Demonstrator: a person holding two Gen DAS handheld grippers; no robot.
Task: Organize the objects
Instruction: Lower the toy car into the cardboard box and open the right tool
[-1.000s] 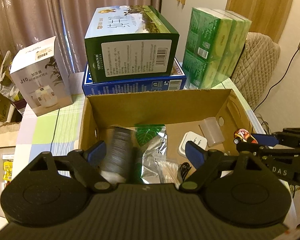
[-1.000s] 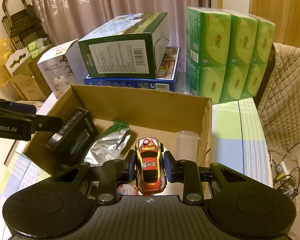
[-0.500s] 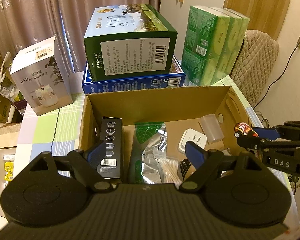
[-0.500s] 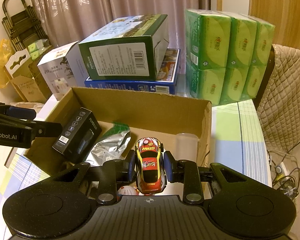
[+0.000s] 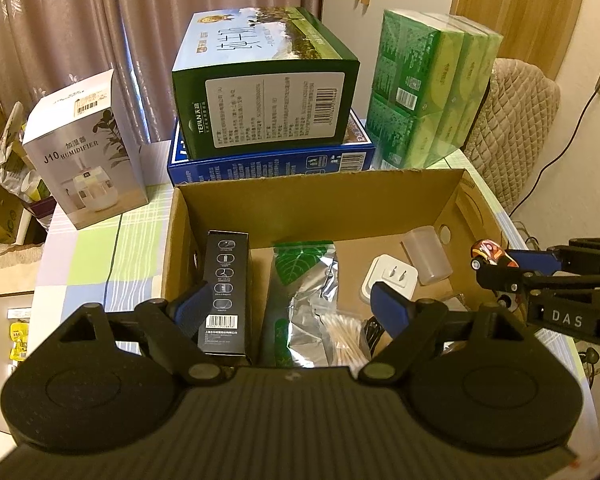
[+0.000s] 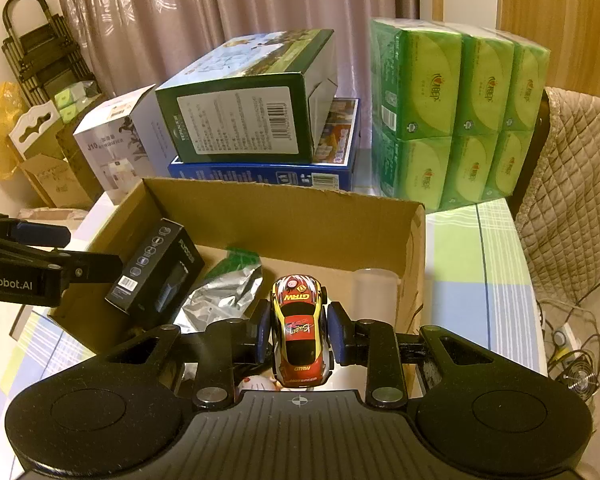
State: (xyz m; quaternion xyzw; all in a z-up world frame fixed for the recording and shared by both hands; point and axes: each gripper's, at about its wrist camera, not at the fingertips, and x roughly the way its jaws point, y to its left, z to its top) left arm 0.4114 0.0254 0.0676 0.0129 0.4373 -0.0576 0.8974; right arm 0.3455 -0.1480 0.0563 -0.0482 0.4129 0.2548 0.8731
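Note:
An open cardboard box (image 5: pixel 320 184) sits on the checked tablecloth. Inside it a black product box (image 5: pixel 225 296) leans against the left wall, beside a silver foil pouch (image 5: pixel 308 300), cotton swabs (image 5: pixel 344 336), a white plug adapter (image 5: pixel 392 280) and a translucent cup (image 5: pixel 426 256). My left gripper (image 5: pixel 288 304) hangs open over the box's near side, holding nothing. My right gripper (image 6: pixel 300 328) is shut on a red and yellow toy car (image 6: pixel 300 336), held over the box's right near corner. The left wrist view shows the same car (image 5: pixel 490 251) at the right wall.
Behind the cardboard box a green carton (image 5: pixel 264 84) lies on a flat blue carton (image 5: pixel 268 164). A white humidifier box (image 5: pixel 84 148) stands at the back left, green tissue packs (image 5: pixel 432 96) at the back right. A quilted chair (image 5: pixel 512 120) is beyond the table.
The black product box, blurred and tilting between my left fingers a second ago, has settled against the cardboard box's left wall. Both grippers have stayed put.

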